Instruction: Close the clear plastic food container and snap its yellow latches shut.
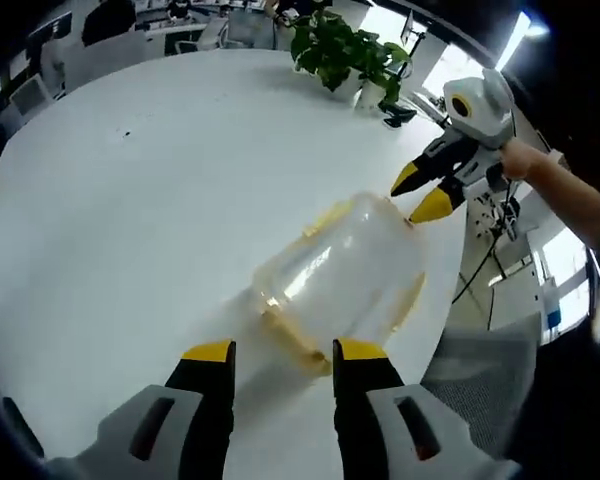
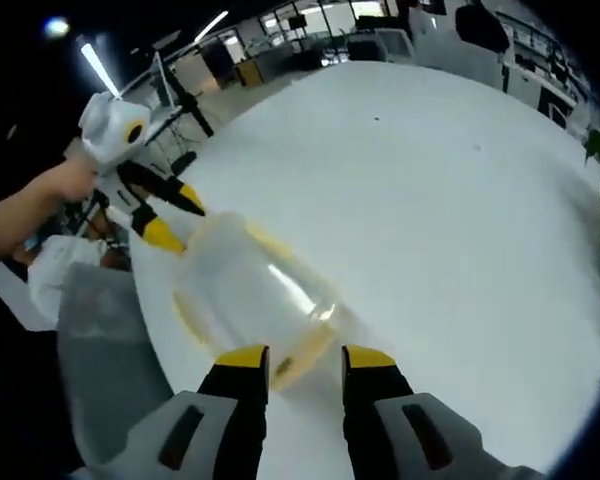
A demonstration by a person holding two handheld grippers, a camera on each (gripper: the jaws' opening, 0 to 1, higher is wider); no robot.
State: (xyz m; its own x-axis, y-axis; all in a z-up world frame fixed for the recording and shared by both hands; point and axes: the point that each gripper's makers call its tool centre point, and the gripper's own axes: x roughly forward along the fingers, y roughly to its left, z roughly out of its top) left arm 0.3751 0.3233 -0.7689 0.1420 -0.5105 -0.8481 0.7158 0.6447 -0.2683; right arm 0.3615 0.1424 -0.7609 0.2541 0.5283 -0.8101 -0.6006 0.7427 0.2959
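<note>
The clear plastic container (image 1: 345,280) with yellow trim lies on the white round table (image 1: 150,200), near the table's edge. My left gripper (image 1: 285,352) is open, and the container's near yellow edge sits just ahead of its tips. At the container's far end my right gripper (image 1: 420,195) is held by a hand, jaws apart. In the right gripper view the container (image 2: 255,295) lies just in front of the open right gripper (image 2: 305,358), with the left gripper (image 2: 177,217) at the other end. The picture is too blurred to show the latches' state.
A green plant (image 1: 345,50) in a white pot stands at the table's far side. The table's edge (image 1: 450,300) runs right beside the container, with grey fabric (image 1: 485,365) below it. Desks and chairs (image 2: 450,30) stand beyond the table (image 2: 430,200).
</note>
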